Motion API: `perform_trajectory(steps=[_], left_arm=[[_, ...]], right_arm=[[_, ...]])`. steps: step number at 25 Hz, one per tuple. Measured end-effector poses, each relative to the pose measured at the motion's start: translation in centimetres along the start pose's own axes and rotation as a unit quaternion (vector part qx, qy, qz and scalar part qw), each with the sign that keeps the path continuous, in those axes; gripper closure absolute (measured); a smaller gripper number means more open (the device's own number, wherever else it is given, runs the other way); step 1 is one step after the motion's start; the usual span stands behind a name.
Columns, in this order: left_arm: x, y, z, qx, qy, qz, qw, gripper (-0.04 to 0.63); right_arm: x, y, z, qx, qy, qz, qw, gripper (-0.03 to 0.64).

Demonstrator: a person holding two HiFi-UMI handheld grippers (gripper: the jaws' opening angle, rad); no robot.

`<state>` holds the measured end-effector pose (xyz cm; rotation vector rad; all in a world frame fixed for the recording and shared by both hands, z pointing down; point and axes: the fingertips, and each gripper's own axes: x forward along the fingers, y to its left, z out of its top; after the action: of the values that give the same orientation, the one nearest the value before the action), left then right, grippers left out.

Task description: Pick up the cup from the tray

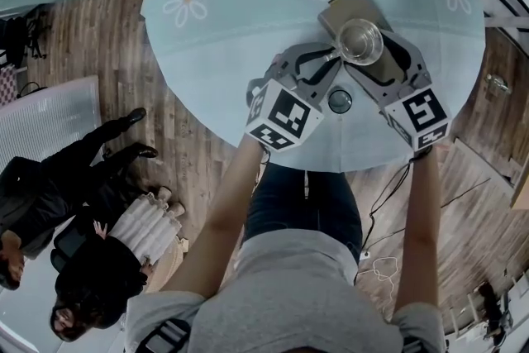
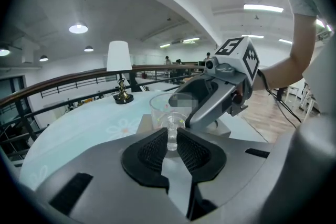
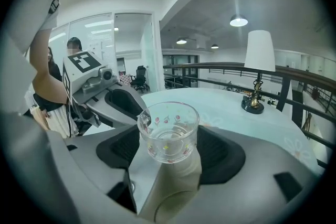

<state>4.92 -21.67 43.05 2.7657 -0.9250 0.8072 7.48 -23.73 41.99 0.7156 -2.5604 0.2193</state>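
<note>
My left claw [image 2: 171, 136] pinches the handle [image 2: 171, 141] of the cup [image 3: 168, 131] — tight. My right claw [image 3: 169, 150] hugs its round side, over the tray [image 1: 339, 11].

Head view looks steeply down; both gripper views, close in, share the cup [image 3: 168, 131] at twelve o'clock.

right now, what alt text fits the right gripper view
A small clear glass cup printed with tiny flowers is gripped between the black pads of the right hand-held gripper. The left hand-held gripper reaches in from the left to the cup's side, above a round pale blue table with a white-shaded lamp behind.
</note>
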Motion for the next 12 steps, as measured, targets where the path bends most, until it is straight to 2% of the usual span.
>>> perform_trajectory(steps=[12], left_arm=[[-6.7,-0.4,-4.1,-0.012,0.007,0.023,0.9996,0.535]], right_arm=[[2.6,7.5,1.2,-0.005,0.011,0.031,0.999,0.305]])
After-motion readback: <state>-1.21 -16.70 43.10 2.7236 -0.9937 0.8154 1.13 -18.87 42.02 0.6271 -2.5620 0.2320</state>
